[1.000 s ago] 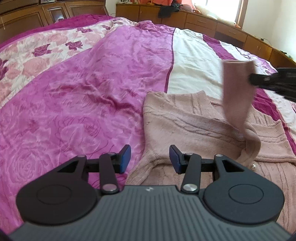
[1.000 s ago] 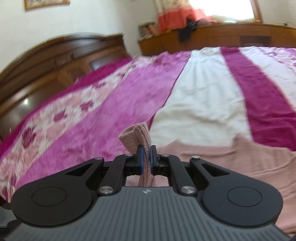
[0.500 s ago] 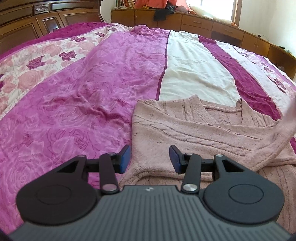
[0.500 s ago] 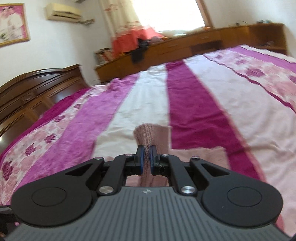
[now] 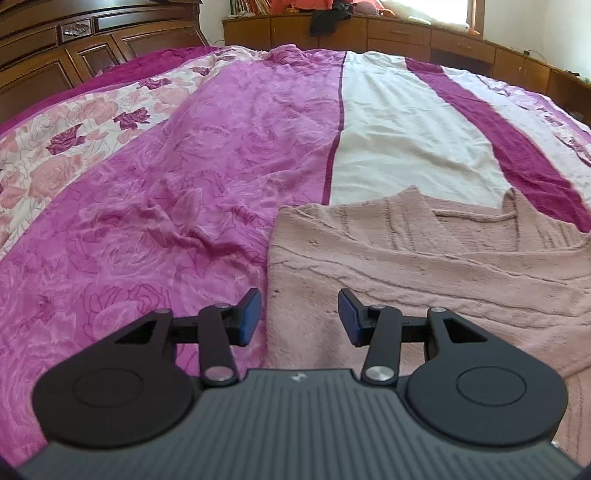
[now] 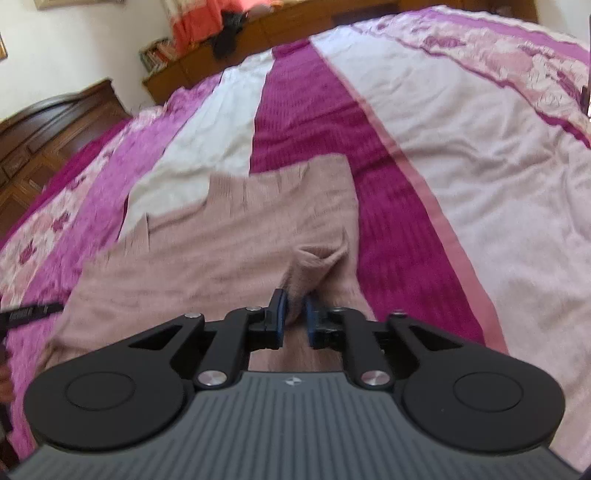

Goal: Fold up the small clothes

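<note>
Two tools are in view, one per wrist camera. At the bottom centre of the left wrist view, the left tool (image 5: 298, 316) is seen with its blue pads wide apart and nothing between them; it is held over the near left edge of the pink knit cardigan (image 5: 424, 273), one pad above the bedspread (image 5: 166, 177) and the other above the knit. At the bottom centre of the right wrist view, the right tool (image 6: 294, 316) is seen with its pads close together, leaving only a narrow gap, and a bunched tongue of pink knit runs between them; this part is judged to be a sleeve (image 6: 314, 266), gripped or nearly so, though contact of the pads with the cloth cannot be confirmed through the motion blur.

Beyond the tools, the cardigan is spread across the centre and right of the left view, flat on the bed, with its V neckline toward the upper right. In the right view a raised pucker of knit is seen just past the pads, at frame centre. Farther off, the striped bedspread fills the frame, with wooden cabinets (image 5: 406, 33) along the top edge.

Progress is judged as early. The garment is laid out, and one sleeve appears to be carried across the body. The opposite sleeve, the side folds and the final fold in half are judged as not yet done.
</note>
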`<action>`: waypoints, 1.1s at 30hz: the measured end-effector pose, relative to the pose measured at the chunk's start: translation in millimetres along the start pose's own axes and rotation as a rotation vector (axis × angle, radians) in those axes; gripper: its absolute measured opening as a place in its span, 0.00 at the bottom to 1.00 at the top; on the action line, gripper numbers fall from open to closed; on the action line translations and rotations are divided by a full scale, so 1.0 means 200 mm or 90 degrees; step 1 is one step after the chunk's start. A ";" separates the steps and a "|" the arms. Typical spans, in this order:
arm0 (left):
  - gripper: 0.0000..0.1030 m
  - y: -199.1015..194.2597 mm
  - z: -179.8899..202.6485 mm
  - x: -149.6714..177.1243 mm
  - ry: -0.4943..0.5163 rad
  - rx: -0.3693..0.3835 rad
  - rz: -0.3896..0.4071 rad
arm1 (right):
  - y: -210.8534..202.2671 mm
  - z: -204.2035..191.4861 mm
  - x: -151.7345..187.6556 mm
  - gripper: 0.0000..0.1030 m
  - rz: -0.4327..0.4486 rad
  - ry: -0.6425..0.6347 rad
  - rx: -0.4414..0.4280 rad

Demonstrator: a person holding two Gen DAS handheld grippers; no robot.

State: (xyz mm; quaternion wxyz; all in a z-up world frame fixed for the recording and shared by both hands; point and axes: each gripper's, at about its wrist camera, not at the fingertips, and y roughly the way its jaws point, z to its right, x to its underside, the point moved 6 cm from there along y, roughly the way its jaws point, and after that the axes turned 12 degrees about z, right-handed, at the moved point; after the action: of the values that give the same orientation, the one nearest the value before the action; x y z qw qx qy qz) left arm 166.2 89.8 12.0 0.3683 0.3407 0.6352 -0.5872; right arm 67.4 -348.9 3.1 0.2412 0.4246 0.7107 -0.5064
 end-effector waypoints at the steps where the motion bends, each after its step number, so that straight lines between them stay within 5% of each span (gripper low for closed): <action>1: 0.46 0.02 -0.01 0.00 -0.001 -0.002 -0.002 | -0.03 0.00 0.00 0.30 0.003 -0.009 0.000; 5: 0.46 0.09 -0.04 -0.02 -0.022 -0.003 -0.014 | -0.11 -0.03 -0.11 0.56 0.045 -0.042 -0.012; 9: 0.46 0.15 -0.06 -0.05 -0.033 -0.006 -0.014 | -0.03 -0.04 -0.21 0.58 0.059 -0.077 0.012; 15: 0.47 0.24 -0.11 -0.05 -0.052 -0.028 -0.024 | 0.22 -0.05 -0.19 0.57 0.008 -0.117 0.053; 19: 0.46 0.31 -0.13 -0.03 -0.114 0.003 -0.039 | 0.26 -0.04 -0.14 0.49 0.006 -0.119 0.064; 24: 0.47 0.38 -0.13 0.00 -0.187 0.048 -0.032 | 0.24 -0.02 -0.14 0.27 0.029 -0.130 0.084; 28: 0.43 0.41 -0.09 0.01 -0.192 0.056 -0.023 | 0.22 -0.03 -0.14 0.17 0.049 -0.155 0.088; 29: 0.20 0.41 -0.08 0.00 -0.181 0.054 -0.013 | 0.22 -0.03 -0.15 0.10 0.052 -0.159 0.085; 30: 0.13 0.40 -0.07 0.00 -0.166 0.053 -0.006 | 0.21 -0.04 -0.15 0.06 0.054 -0.163 0.079; 33: 0.12 0.35 -0.08 -0.02 -0.154 0.052 0.034 | 0.17 -0.09 -0.17 0.03 0.083 -0.179 0.052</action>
State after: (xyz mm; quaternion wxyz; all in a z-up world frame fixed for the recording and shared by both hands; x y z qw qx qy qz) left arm 228.3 111.8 -17.8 0.4432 0.2988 0.5527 -0.6393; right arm 115.9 -339.0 17.9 0.3533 0.4039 0.6199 -0.5726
